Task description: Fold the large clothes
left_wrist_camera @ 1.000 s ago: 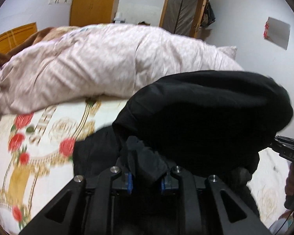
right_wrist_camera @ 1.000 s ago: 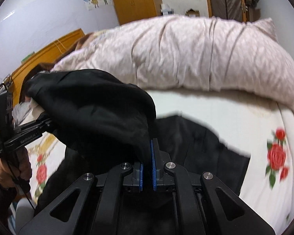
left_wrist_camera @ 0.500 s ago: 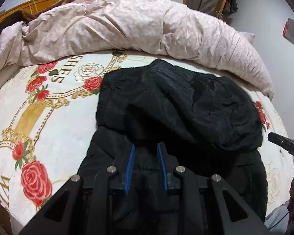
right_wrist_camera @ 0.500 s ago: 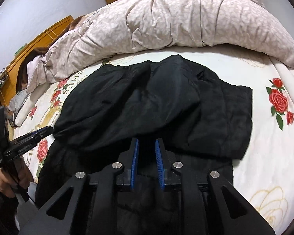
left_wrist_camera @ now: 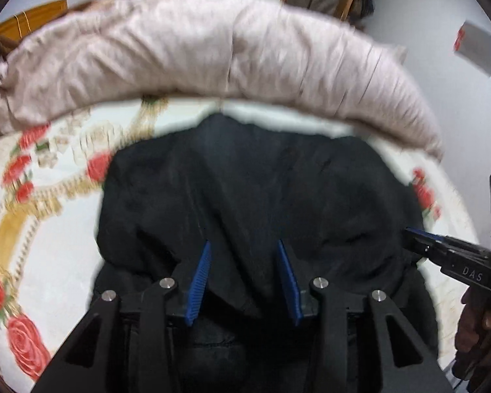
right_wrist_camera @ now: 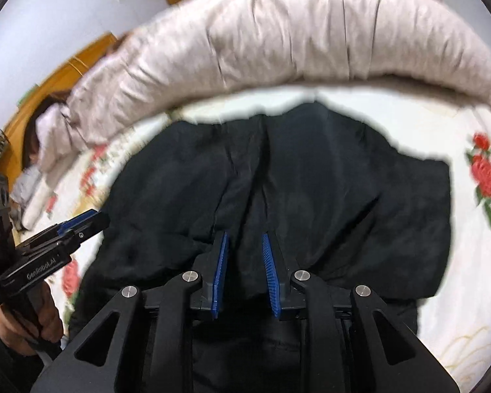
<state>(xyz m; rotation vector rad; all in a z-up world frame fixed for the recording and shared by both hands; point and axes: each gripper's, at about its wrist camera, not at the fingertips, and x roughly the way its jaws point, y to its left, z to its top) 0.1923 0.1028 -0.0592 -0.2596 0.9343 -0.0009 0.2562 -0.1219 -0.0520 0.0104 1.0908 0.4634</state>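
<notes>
A black coat lies folded over itself on a bed, spread across a white sheet printed with red roses and gold bands. Both views are blurred. Seen from the left wrist, the left claw points down at the coat's near edge, and its 2 blue-padded fingers are spreading apart. Cloth lies under and between them, but the pads do not press on it. Seen from the right wrist, the right claw also points down at the near edge, with its 2 blue pads parted by a narrower gap; cloth lies below that gap, and nothing is pinched. The coat reaches ahead of both claws and out to either side of them. Just beyond the coat's far edge, a long pinkish quilt is bunched across the bed. From the left view, the right claw enters from the right, its tip at the coat's right edge, with a hand on its handle. From the right view, the left claw enters from the left beside the coat, held in a hand.
</notes>
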